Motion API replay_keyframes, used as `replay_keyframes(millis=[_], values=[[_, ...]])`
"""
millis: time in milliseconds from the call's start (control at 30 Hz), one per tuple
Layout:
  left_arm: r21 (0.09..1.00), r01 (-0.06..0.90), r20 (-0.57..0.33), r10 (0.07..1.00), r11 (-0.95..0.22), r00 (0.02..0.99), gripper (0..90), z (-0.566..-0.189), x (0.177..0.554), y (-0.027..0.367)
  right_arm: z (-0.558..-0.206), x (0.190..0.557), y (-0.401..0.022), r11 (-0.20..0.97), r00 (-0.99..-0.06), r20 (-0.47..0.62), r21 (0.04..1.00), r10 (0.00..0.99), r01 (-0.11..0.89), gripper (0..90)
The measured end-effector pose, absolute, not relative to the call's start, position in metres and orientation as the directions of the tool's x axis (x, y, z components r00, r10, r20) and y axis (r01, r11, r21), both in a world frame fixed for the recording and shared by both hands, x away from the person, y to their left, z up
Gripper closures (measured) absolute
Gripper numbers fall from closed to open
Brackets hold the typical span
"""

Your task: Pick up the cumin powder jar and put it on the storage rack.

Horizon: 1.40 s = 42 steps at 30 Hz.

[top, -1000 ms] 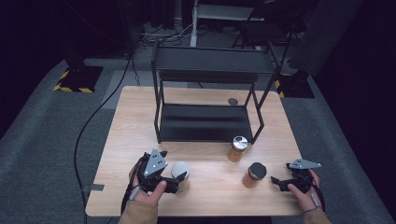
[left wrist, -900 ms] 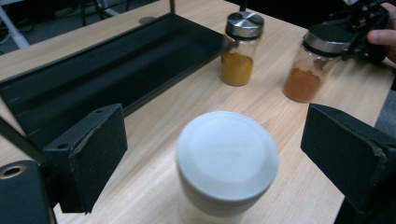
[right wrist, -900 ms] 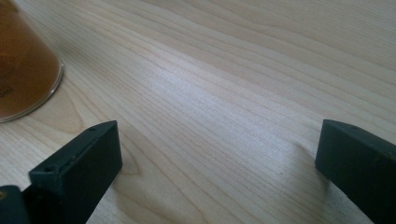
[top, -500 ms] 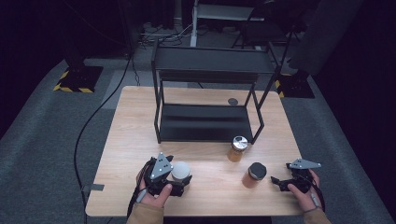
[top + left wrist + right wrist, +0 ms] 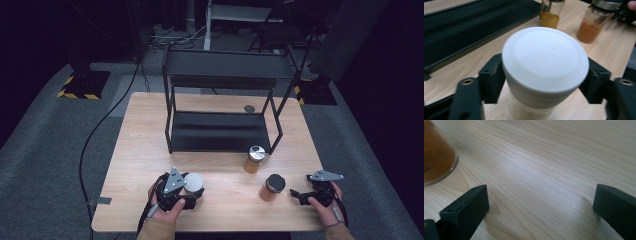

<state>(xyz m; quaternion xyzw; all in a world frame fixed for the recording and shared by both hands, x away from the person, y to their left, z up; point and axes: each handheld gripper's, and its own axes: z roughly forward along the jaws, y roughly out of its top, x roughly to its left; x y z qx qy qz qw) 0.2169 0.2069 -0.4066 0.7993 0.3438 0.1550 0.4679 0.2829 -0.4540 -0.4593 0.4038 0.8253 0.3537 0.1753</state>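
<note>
At the table's near edge, around seven o'clock, the left gripper (image 5: pixel 192 196) has just closed its jaws and now clamps the white-lidded jar (image 5: pixel 544 67) on both sides just under the lid, the jar standing upright on the wooden table (image 5: pixel 140 150). At about five o'clock the right gripper (image 5: pixel 296 195) rests with its jaws wide apart, holding nothing. The black-lidded spice jar (image 5: pixel 272 187) stands just beside it, the silver-lidded jar (image 5: pixel 254 159) farther off before the black shelf rack (image 5: pixel 220 130).

No readable text or labels.
</note>
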Motion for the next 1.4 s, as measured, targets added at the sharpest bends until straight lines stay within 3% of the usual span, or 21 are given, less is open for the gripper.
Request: replay_keyframes(millis=[567, 1067, 1400], values=[[0.858, 0.406, -0.084, 0.694, -0.315, 0.715, 32.3, -0.405, 0.22, 0.207, -0.459, 0.283, -0.451, 0.416, -0.6, -0.005, 0.725, 0.8, 0.549, 0.1], [0.869, 0.357, -0.038, 0.673, -0.343, 0.739, 32.4, -0.369, 0.228, 0.202, -0.459, 0.283, -0.451, 0.419, -0.605, -0.006, 0.726, 0.797, 0.546, 0.1], [0.873, 0.367, -0.058, 0.68, -0.32, 0.731, 32.4, -0.357, 0.249, 0.207, -0.459, 0.284, -0.453, 0.425, -0.613, -0.006, 0.726, 0.79, 0.541, 0.1]])
